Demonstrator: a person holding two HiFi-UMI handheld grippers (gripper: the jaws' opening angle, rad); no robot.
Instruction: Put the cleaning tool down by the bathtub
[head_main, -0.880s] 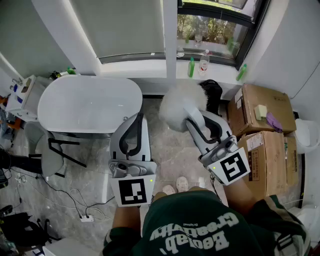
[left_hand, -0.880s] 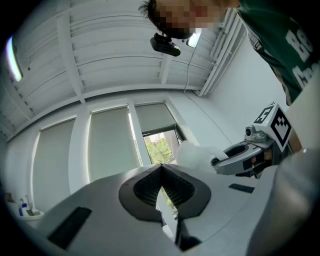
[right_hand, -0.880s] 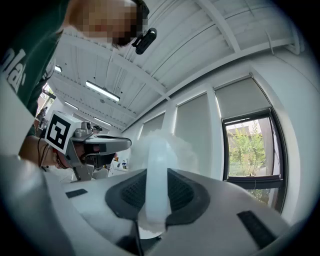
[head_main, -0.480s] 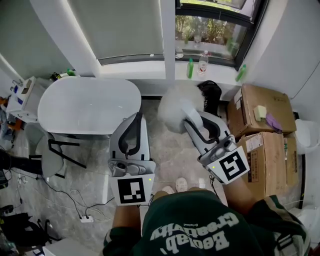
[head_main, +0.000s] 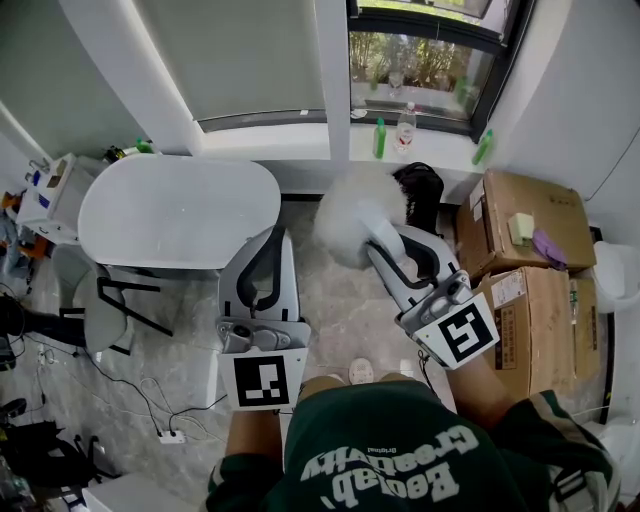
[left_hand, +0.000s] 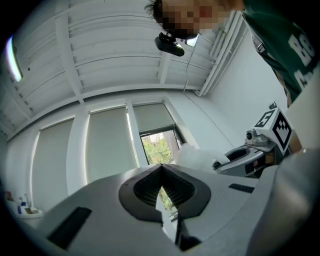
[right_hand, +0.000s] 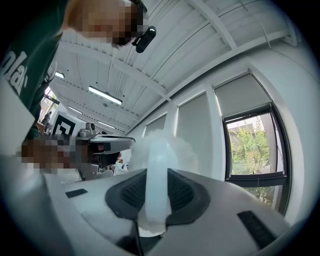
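A fluffy white duster (head_main: 350, 215) with a white handle (right_hand: 157, 185) is the cleaning tool. My right gripper (head_main: 380, 232) is shut on that handle, and the fluffy head (right_hand: 160, 145) sticks out past the jaws over the floor to the right of the bathtub. The white oval bathtub (head_main: 180, 210) stands at the left under the window wall. My left gripper (head_main: 272, 240) hovers by the tub's right end. In the left gripper view the left gripper (left_hand: 161, 172) is shut with nothing between its pads.
Two cardboard boxes (head_main: 520, 215) (head_main: 535, 310) stand at the right. A black object (head_main: 420, 185) lies behind the duster. Bottles (head_main: 405, 125) line the window sill. A chair (head_main: 110, 300) and a power strip with cables (head_main: 170, 435) are in front of the tub.
The duster head and my right gripper have drifted slightly to the left. The left gripper has stayed where it was.
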